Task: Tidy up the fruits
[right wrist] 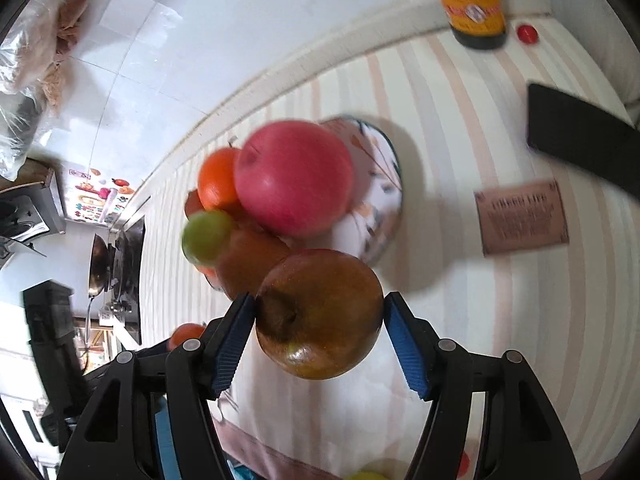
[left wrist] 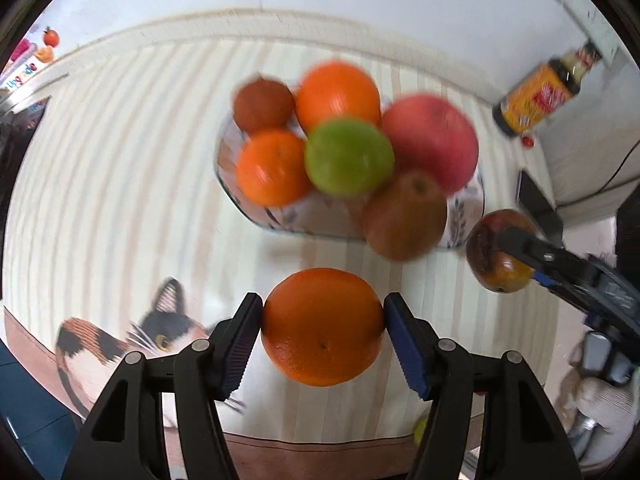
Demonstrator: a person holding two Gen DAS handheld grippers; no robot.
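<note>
My left gripper (left wrist: 322, 312) is shut on a large orange (left wrist: 322, 326), held above the striped tablecloth (left wrist: 120, 200). My right gripper (right wrist: 320, 312) is shut on a brown-red apple (right wrist: 318, 314), both pads against its sides; the left wrist view shows that apple (left wrist: 500, 256) just right of the bowl. The patterned bowl (left wrist: 280, 220) is piled with an orange (left wrist: 338, 94), a mandarin (left wrist: 272, 166), a green fruit (left wrist: 348, 156), a red apple (left wrist: 432, 142), a brownish apple (left wrist: 406, 216) and a dark brown fruit (left wrist: 262, 106). From the right wrist, the red apple (right wrist: 294, 178) tops the bowl (right wrist: 384, 184).
A sauce bottle (right wrist: 474, 4) and a red cap (right wrist: 527, 34) stand at the back by the wall. A black flat object (right wrist: 580, 144) and a brown card (right wrist: 522, 218) lie right of the bowl. A small yellow-green fruit (left wrist: 420, 430) sits near the front edge. A gloved hand (left wrist: 600, 404) holds the right gripper.
</note>
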